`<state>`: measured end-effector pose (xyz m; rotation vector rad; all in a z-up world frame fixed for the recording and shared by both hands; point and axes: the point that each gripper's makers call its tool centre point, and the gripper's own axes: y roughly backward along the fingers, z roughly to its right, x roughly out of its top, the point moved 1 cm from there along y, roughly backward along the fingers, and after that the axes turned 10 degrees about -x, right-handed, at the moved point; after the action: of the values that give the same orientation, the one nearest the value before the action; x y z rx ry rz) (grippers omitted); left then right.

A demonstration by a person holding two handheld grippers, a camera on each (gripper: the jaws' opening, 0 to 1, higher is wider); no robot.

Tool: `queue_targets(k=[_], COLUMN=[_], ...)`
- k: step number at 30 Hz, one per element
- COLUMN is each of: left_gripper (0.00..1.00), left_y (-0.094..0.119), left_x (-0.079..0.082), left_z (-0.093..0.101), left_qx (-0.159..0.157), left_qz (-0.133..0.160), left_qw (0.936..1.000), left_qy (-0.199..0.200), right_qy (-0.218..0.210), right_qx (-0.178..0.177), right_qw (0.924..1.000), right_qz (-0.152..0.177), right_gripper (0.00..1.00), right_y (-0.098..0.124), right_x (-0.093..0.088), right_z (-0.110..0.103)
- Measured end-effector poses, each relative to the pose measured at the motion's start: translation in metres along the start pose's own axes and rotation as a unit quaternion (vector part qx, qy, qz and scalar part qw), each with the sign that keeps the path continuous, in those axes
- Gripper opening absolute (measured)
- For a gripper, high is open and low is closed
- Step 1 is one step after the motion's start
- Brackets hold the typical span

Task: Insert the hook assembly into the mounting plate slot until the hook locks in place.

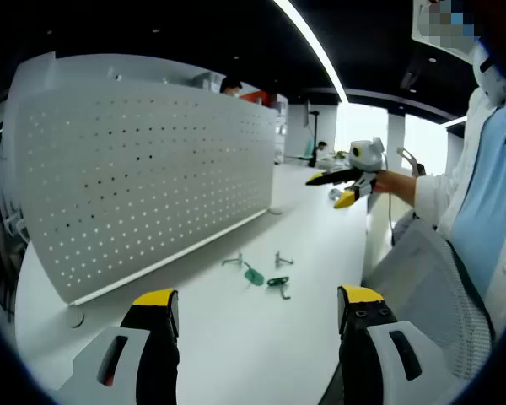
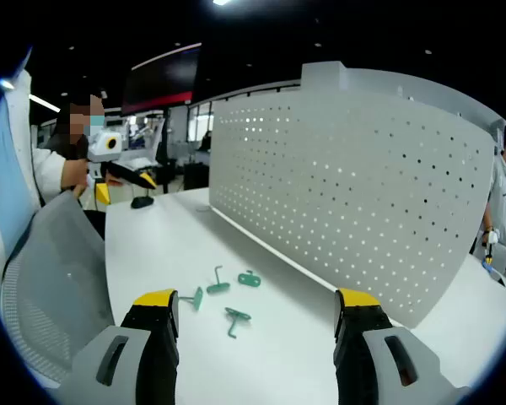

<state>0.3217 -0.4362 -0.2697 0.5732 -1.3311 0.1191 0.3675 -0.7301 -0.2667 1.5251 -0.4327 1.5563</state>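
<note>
Several small hook parts lie loose on the white table: green ones (image 1: 255,275) (image 1: 278,283) and grey wire hooks (image 1: 283,257); from the other side they appear as green pieces (image 2: 249,278) (image 2: 235,318) (image 2: 194,297). The white perforated mounting panel (image 1: 143,186) (image 2: 354,202) stands upright behind them. My left gripper (image 1: 258,295) is open, its yellow-tipped jaws well short of the hooks, holding nothing. My right gripper (image 2: 255,296) is also open and empty. Each gripper shows in the other's view, held up in a hand above the table edge (image 1: 331,189) (image 2: 123,186).
A grey mesh chair back (image 1: 430,278) (image 2: 42,278) stands at the table's edge, with a person in a white and light-blue top (image 1: 489,186) behind it. A dark object (image 2: 142,202) lies at the far table end. Other people stand behind the panel.
</note>
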Motion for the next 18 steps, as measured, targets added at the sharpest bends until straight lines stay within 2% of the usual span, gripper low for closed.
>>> queue_targets(k=[18], left_gripper=[0.79], left_y=[0.0003], left_x=[0.0002], left_z=[0.0015], left_qx=[-0.002], left_qz=[-0.003], left_qw=[1.0], left_qy=[-0.002], right_qy=[-0.002], right_qx=[0.001], right_qw=[1.0], right_qz=[0.002], right_gripper=[0.76], right_y=[-0.0012], right_x=[-0.0009], right_z=[-0.0042])
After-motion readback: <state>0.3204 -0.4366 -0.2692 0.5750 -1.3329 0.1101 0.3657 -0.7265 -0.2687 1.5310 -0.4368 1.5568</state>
